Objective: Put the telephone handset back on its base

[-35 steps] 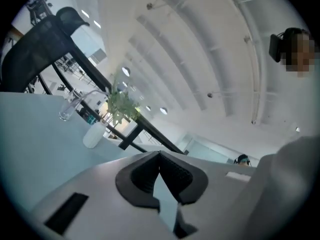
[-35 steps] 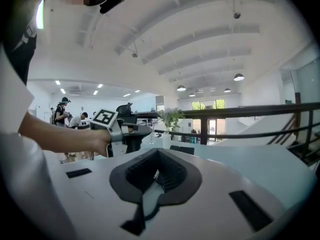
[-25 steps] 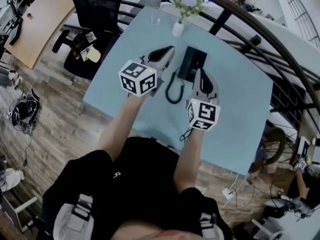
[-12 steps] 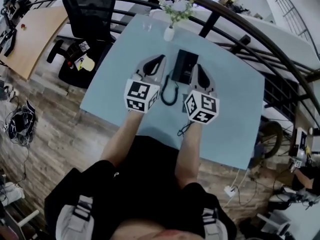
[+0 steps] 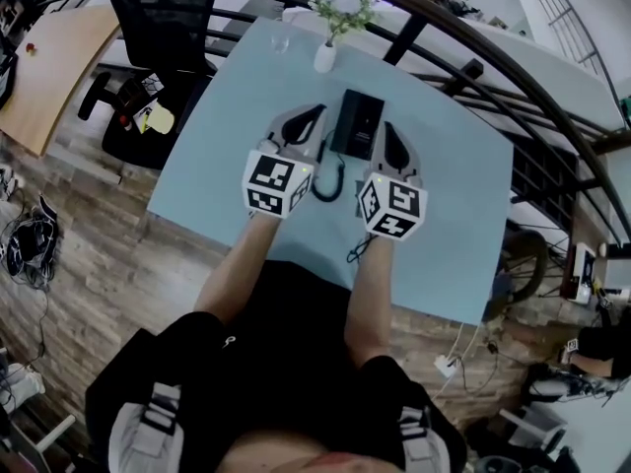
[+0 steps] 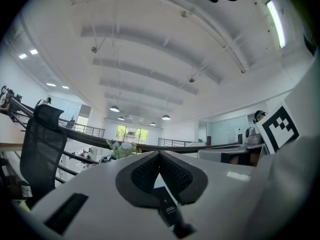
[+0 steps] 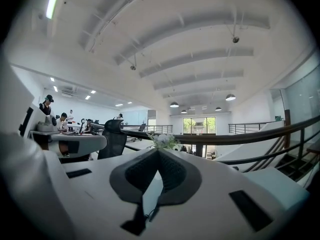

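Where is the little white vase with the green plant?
In the head view, the little white vase stands near the far edge of the light blue table, beyond the black telephone, with a clear glass to its left.

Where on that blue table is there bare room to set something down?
The widest bare patch is the right side of the table, between the right gripper and the edge. A narrower strip lies left of the left gripper. The middle is crowded: telephone, its coiled cord and both grippers. A vase and a glass stand at the far edge.
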`<state>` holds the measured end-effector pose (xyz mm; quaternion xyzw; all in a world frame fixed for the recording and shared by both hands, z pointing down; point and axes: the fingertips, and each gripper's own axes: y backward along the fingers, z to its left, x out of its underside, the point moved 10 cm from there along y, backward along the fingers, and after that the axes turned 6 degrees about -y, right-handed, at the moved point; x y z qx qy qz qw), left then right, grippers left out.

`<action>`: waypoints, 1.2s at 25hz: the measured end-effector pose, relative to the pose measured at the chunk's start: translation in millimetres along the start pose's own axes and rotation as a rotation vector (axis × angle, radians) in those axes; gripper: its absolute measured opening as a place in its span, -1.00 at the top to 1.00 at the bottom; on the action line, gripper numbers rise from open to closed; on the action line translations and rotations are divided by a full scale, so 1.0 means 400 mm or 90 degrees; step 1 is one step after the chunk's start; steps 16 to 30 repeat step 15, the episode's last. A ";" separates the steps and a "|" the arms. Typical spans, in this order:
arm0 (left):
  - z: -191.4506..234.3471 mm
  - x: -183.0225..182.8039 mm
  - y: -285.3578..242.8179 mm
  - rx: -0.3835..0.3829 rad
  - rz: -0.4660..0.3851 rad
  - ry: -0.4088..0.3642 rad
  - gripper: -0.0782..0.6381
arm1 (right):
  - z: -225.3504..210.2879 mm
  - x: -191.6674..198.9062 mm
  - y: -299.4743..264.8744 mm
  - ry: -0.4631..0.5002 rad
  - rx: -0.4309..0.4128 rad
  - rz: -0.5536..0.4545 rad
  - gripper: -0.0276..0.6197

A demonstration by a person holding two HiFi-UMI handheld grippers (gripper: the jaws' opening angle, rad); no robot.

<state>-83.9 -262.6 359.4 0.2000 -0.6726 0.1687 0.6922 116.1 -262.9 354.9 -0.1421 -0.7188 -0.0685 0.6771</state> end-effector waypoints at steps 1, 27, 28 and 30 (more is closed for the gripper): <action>0.003 0.002 -0.001 0.004 -0.001 0.001 0.78 | 0.003 -0.001 -0.003 0.001 -0.002 -0.001 0.93; 0.013 0.039 -0.020 0.029 0.011 0.025 0.78 | 0.015 0.012 -0.023 0.029 -0.013 0.009 0.93; 0.013 0.039 -0.020 0.029 0.011 0.025 0.78 | 0.015 0.012 -0.023 0.029 -0.013 0.009 0.93; 0.013 0.039 -0.020 0.029 0.011 0.025 0.78 | 0.015 0.012 -0.023 0.029 -0.013 0.009 0.93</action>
